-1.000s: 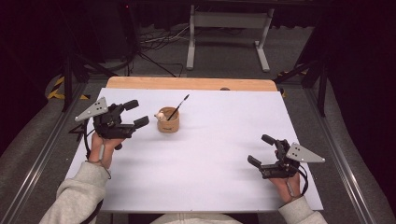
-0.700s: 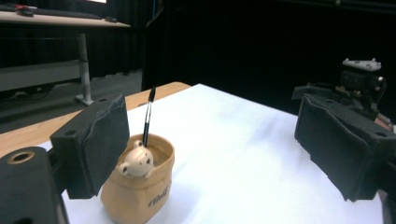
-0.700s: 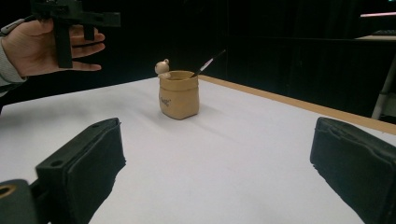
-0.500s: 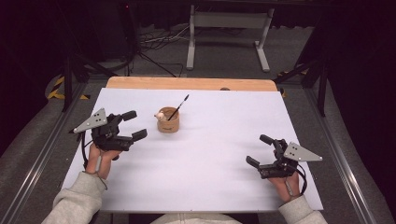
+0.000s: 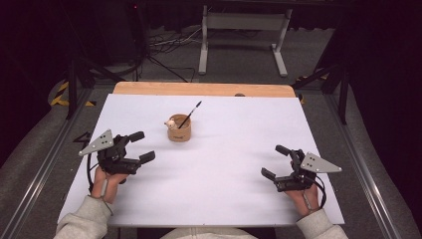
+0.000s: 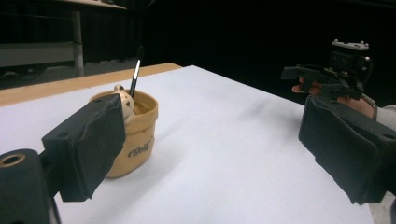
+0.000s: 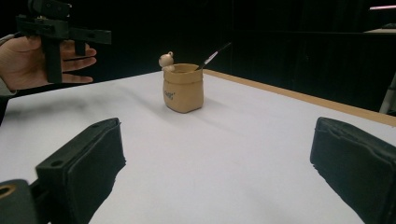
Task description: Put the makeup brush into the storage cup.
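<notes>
While the tan pot [image 5: 179,130] with a brush [image 5: 190,114] stands untouched mid-counter [image 5: 224,189], left gripper [image 5: 139,147] sits near it, jaws just opening, empty; right gripper [image 5: 276,162] well apart, jaws open. Nothing grasped yet.

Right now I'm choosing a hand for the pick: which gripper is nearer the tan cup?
Left. The left gripper sits just beside the tan cup, apart from it; the right gripper rests far across the table.

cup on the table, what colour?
Tan, with dark lettering on its side; the cup shows best in the left gripper view.
</notes>
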### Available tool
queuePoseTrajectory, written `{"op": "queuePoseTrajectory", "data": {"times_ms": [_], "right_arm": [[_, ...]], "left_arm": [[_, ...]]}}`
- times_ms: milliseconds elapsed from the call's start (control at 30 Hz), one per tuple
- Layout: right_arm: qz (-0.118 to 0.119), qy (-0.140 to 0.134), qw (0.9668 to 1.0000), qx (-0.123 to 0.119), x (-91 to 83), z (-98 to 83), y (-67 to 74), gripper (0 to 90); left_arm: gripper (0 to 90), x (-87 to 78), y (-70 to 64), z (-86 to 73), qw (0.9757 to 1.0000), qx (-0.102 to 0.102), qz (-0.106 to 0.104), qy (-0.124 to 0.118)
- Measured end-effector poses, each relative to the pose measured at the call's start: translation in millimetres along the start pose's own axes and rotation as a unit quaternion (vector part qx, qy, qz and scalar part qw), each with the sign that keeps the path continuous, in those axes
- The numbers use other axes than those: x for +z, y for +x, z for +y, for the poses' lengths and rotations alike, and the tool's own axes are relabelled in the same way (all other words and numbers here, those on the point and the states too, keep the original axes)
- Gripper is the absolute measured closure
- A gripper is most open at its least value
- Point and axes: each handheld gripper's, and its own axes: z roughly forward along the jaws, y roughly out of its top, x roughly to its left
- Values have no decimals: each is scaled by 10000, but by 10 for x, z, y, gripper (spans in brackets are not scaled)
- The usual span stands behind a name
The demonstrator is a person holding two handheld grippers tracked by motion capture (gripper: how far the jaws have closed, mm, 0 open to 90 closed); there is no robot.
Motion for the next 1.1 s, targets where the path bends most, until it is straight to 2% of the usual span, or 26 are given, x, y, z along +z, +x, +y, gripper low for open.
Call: {"op": "queuePoseTrajectory", "data": {"times_ms": [600, 833, 1000, 1100], "right_arm": [[69, 78, 9999, 47, 20, -33, 12, 31], [100, 71, 9999, 56, 20, -35, 15, 31], [115, 101, 9999, 57, 34, -46, 17, 31], [118, 101, 9999, 37, 33, -45, 18, 31]], "left_arm": [[78, -50, -77, -240, 10000, 17, 56, -12], [78, -44, -132, -282, 9998, 168, 81, 28], [78, -36, -139, -308, 9990, 415, 156, 25], [78, -46, -124, -335, 9990, 402, 173, -2]]}}
